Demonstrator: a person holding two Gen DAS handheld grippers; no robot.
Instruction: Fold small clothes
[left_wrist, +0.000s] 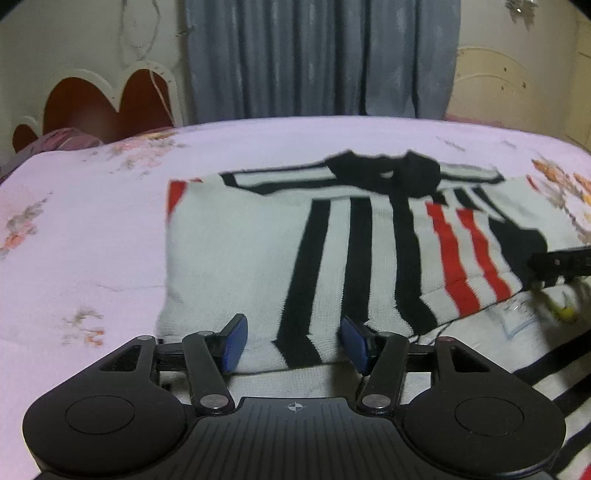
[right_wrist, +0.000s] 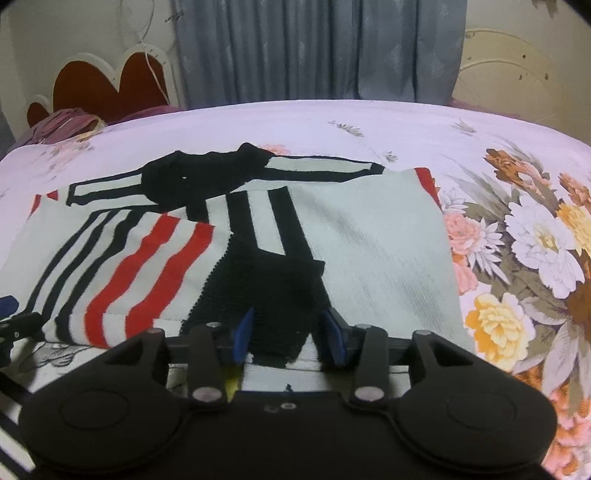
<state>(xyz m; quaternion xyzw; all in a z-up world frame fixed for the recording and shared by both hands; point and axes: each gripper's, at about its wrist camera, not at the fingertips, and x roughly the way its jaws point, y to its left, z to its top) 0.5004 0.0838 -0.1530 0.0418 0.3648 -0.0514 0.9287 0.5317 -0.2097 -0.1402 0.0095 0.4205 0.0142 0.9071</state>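
One striped sweater (left_wrist: 332, 240) lies partly folded on the floral bedsheet (left_wrist: 92, 229). Two grippers, left gripper (left_wrist: 293, 341) and right gripper (right_wrist: 286, 332), both spread wide, straddle its near hem, gripping nothing.

Left claw (left_wrist: 293, 341) sits low and level, blue pads (left_wrist: 236, 343) spread wide, jaws clearly parted, nothing pinched between them. Right claw (right_wrist: 290, 334) is low too, its blue pads (right_wrist: 334, 338) also apart, a slightly narrower gap. From the left wrist view, the right claw's dark fingers (left_wrist: 557, 264) reach in from the right edge; the right wrist view catches the left's tip at its left edge.
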